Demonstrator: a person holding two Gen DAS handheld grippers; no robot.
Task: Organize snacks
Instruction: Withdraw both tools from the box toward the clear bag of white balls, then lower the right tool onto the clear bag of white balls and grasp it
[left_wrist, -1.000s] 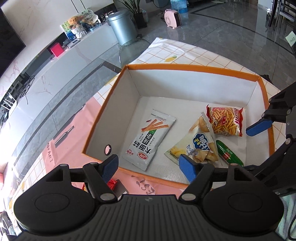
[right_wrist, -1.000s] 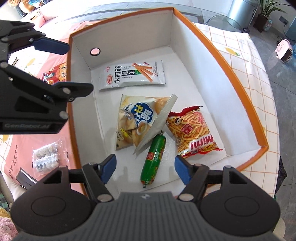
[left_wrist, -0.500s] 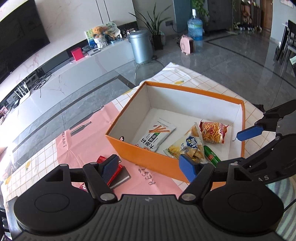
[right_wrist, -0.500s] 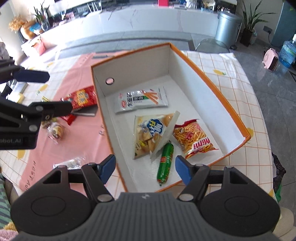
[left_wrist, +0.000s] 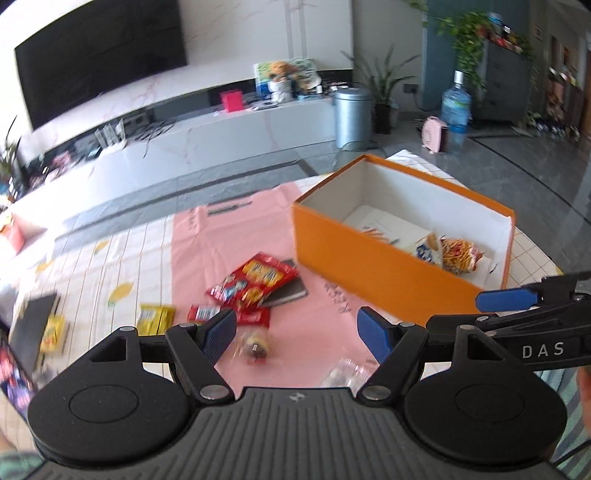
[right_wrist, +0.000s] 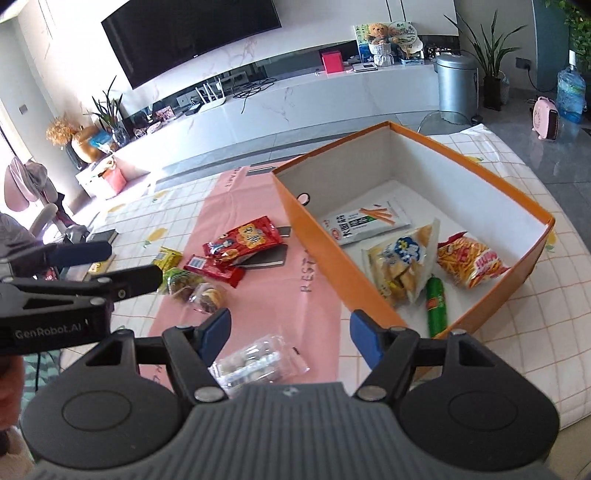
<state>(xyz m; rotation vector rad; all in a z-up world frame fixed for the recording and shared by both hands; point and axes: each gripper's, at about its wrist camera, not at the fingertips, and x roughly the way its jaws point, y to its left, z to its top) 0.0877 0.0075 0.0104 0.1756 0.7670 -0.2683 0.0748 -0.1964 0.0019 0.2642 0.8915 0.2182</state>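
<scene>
An orange box (right_wrist: 325, 254) with white inside holds a white stick-snack packet (right_wrist: 365, 221), a chip bag (right_wrist: 400, 266), a red-orange fries bag (right_wrist: 471, 262) and a green sausage (right_wrist: 436, 306). The box also shows in the left wrist view (left_wrist: 373, 266). Loose on the pink mat lie red packets (right_wrist: 243, 243), a yellow packet (right_wrist: 168, 256), round pastries (right_wrist: 207, 295) and a clear pack of white balls (right_wrist: 255, 360). My right gripper (right_wrist: 290, 330) is open and empty above the clear pack. My left gripper (left_wrist: 297, 334) is open and empty above the mat, near a wrapped pastry (left_wrist: 255, 345).
A dark notebook (right_wrist: 264, 258) lies under the red packets. A checked tablecloth (right_wrist: 546, 295) covers the table. A TV counter (right_wrist: 295, 99), a metal bin (right_wrist: 454, 85) and plants stand beyond. A chair (right_wrist: 44, 218) is at the left.
Both grippers have pulled up and back from over the box and tilted towards level. The loose snacks on the mat and the room have come into view. Both stay open and empty.
</scene>
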